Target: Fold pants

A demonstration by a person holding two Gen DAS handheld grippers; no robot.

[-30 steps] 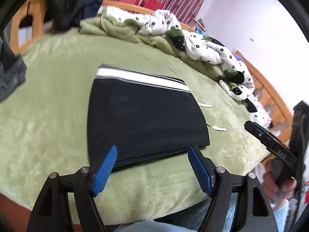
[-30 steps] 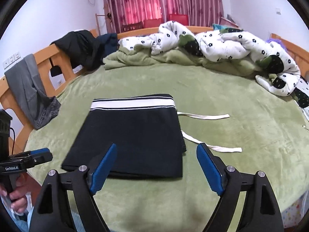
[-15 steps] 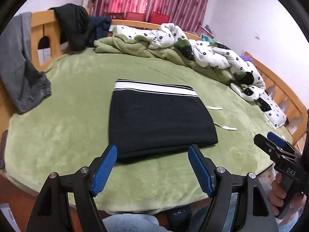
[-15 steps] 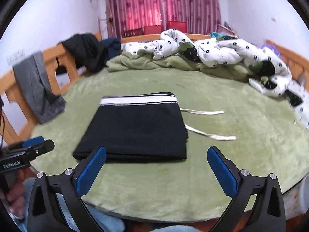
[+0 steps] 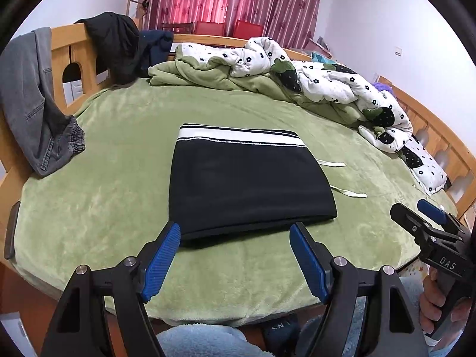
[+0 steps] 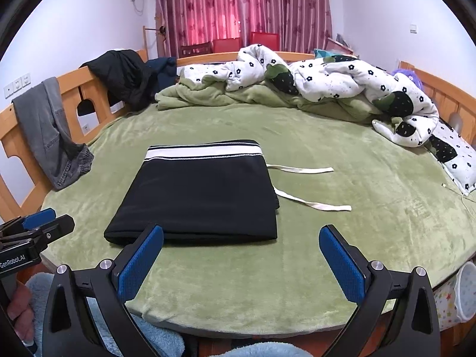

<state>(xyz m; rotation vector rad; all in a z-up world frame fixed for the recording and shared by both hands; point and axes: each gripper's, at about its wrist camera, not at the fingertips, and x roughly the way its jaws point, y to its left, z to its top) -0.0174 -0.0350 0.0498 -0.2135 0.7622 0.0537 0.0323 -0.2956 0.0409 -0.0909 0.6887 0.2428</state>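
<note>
Pants, black with a white-striped waistband, lie folded at frame centre on the green bed cover. Judged done; better to lift away without brushing them. Left gripper and right gripper gape wide, empty. Only the right view shows both drawstrings whole.

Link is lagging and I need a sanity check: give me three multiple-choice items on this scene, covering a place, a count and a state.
1. The two white drawstrings lie: A) right of the pants B) on top C) left
2. White bands on the waistband: A) three B) one C) none
3. The pants are: A) spread flat B) folded C) held up

A: both white drawstrings trail from the folded black pants toward the right on the green blanket.
B: one white waistband stripe.
B: a neat rectangle, with left gripper and right gripper open and clear.
</note>
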